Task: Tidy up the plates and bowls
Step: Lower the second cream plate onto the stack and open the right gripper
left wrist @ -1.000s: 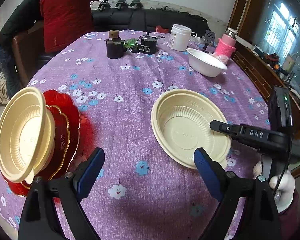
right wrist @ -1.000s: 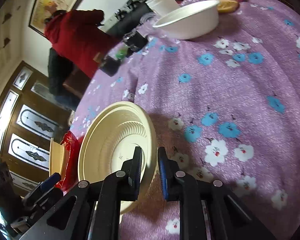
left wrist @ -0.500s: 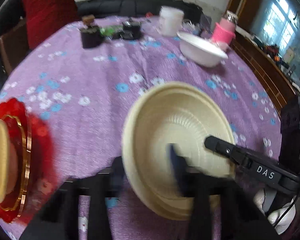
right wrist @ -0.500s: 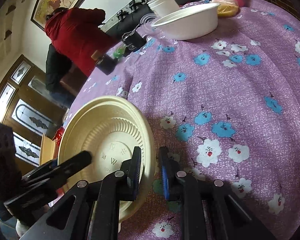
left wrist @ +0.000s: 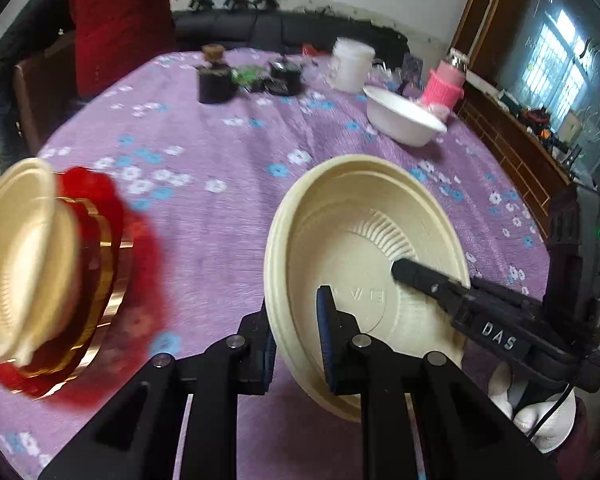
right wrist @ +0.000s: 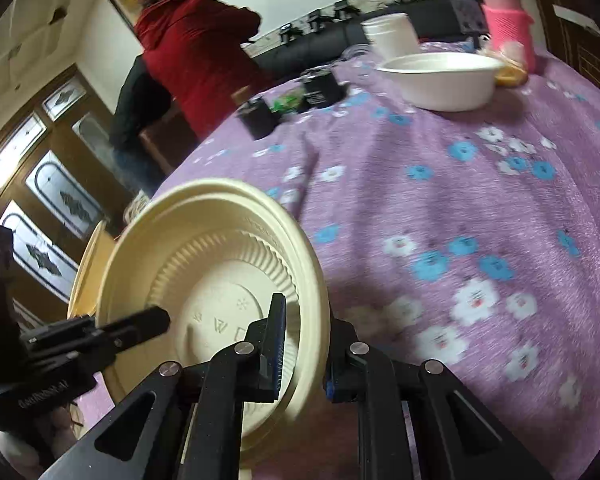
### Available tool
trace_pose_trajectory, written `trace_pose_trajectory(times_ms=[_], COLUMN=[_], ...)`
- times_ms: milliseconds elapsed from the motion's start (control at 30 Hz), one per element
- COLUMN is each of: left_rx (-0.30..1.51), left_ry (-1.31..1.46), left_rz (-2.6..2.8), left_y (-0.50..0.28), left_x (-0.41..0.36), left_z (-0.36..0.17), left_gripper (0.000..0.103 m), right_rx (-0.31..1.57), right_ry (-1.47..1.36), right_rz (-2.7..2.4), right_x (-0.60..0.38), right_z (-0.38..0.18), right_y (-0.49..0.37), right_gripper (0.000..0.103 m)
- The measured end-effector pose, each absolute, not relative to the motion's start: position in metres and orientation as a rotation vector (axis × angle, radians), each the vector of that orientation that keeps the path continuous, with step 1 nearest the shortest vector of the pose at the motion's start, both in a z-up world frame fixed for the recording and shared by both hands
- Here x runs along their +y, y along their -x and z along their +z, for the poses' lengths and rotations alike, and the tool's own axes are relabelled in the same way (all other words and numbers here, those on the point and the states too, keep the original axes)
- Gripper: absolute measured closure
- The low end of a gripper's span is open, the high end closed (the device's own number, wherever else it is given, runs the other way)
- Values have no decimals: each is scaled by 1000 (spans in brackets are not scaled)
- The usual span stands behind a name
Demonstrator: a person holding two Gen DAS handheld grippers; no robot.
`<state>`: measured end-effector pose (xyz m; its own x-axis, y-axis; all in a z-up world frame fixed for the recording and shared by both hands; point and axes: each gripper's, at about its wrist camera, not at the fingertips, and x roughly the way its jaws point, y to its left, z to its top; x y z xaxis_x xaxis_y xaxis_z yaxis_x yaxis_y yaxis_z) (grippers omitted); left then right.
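A: Start at your left. The stack on the red plate (left wrist: 100, 264), a cream bowl (left wrist: 24, 256) nested on top, sits at the left edge of the purple-clothed surface (left wrist: 220, 208), well apart from the piece you're working on.

B: And the piece itself?

A: The cream plastic bowl (left wrist: 364, 240) is near the middle front of the surface, tilted up off the cloth, and you have it by both sides. Your left gripper (left wrist: 296, 336) is clamped on the near-left rim, one pad outside the wall, one inside. Your right gripper (right wrist: 304, 344) pinches the opposite rim, its jaws drawing a touch tighter with the wall between them.

B: How will it handle?

A: I'd judge it light, thin and springy, moulded plastic with a ribbed wall and a rolled lip. It'll flex if you squeeze hard, and the smooth surface may slip under the pads. Grip at the lip, where it's stiffest, and keep the pinch gentle.

B: Is it clear of the cloth?

A: Hard to say; the far edge is blurred and may be touching.

B: Anything further right?

A: A white bowl (left wrist: 404, 124) near the back, just beside a pink-sleeved bottle (left wrist: 444, 88), untouched
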<state>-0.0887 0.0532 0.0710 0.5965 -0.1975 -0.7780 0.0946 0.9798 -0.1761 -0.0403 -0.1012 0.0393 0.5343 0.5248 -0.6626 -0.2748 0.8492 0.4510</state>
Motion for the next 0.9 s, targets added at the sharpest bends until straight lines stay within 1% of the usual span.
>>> trace_pose_trajectory(times_ms=[100, 133, 200, 267, 367, 467, 600, 667, 733, 800, 833, 867, 900], left_rx=[870, 857, 818, 776, 736, 737, 759, 788, 816, 813, 804, 798, 781], left_ry=[144, 151, 171, 206, 226, 244, 262, 280, 291, 297, 289, 282, 290], left_rz=[-134, -118, -77, -45, 22, 84, 154, 169, 177, 172, 173, 185, 187], left_y=[106, 110, 121, 132, 138, 132, 118, 112, 108, 113, 117, 119, 124], left_x=[81, 89, 111, 136, 174, 211, 251, 265, 275, 282, 284, 285, 287], left_z=[86, 90, 101, 112, 125, 129, 122, 113, 103, 100, 100, 102, 104], left_gripper=[86, 83, 81, 76, 75, 75, 75, 75, 72, 72, 64, 48, 41], right_rx=[892, 885, 865, 839, 828, 829, 859, 887, 922, 936, 923, 903, 892], right_ry=[-302, -282, -232, -175, -126, -81, -36, -27, -25, -11, -1, 28, 64], right_rz=[524, 550, 567, 590, 639, 680, 707, 702, 695, 686, 683, 671, 657], right_x=[-75, -59, -34, -5, 41, 83, 134, 152, 166, 175, 176, 181, 185], right_z=[51, 60, 76, 94, 113, 124, 125, 117, 105, 96, 95, 96, 95], right_y=[52, 55, 59, 61, 55, 43, 25, 17, 8, 5, 7, 10, 12], right_gripper=[87, 86, 86, 86, 86, 86, 86, 86, 86, 87, 87, 87, 87])
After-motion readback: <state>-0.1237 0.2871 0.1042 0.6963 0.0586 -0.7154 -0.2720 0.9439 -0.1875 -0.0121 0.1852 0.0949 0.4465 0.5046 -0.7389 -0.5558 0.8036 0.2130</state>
